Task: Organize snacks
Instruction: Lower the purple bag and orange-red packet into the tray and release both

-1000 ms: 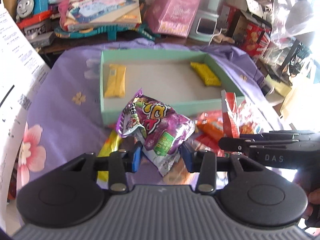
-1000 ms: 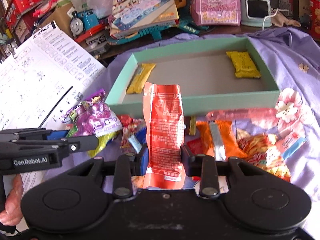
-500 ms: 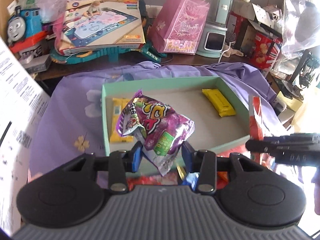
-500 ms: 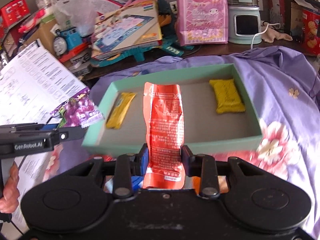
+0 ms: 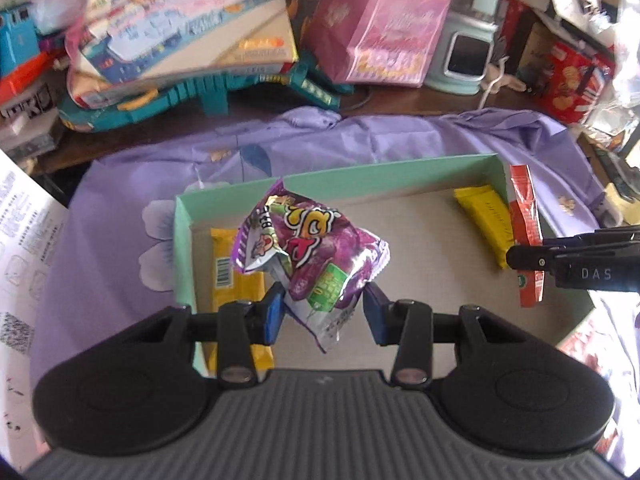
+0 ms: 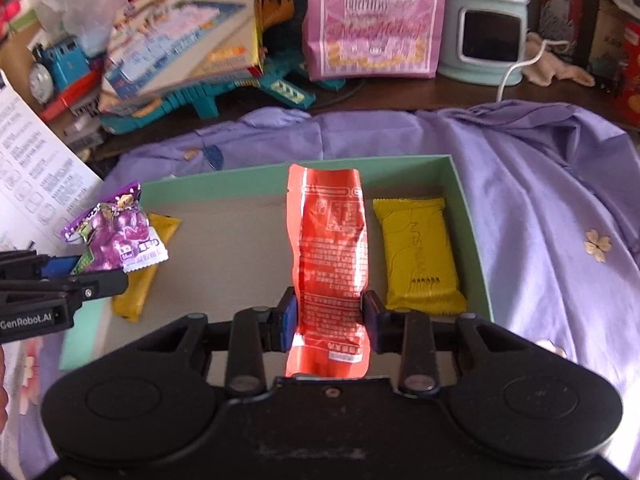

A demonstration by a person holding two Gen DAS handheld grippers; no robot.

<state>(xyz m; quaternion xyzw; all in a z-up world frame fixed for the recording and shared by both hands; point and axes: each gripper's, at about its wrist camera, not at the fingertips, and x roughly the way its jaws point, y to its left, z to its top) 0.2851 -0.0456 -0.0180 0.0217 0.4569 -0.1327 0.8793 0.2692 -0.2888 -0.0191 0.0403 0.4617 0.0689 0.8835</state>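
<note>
"What are you holding?"

"My left gripper (image 5: 324,310) pinches a soft, crinkly purple candy bag (image 5: 310,246). My right gripper (image 6: 330,318) squeezes a light orange packet (image 6: 330,248) low down. Both hang over the green box (image 6: 466,216)."

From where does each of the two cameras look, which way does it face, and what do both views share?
Left wrist: sits behind the left hand-held gripper, facing the green tray; holds the purple snack bag.
Right wrist: sits behind the right hand-held gripper, facing the same tray; holds the red packet.
Shared: tray, both packets, each other's gripper.
</note>
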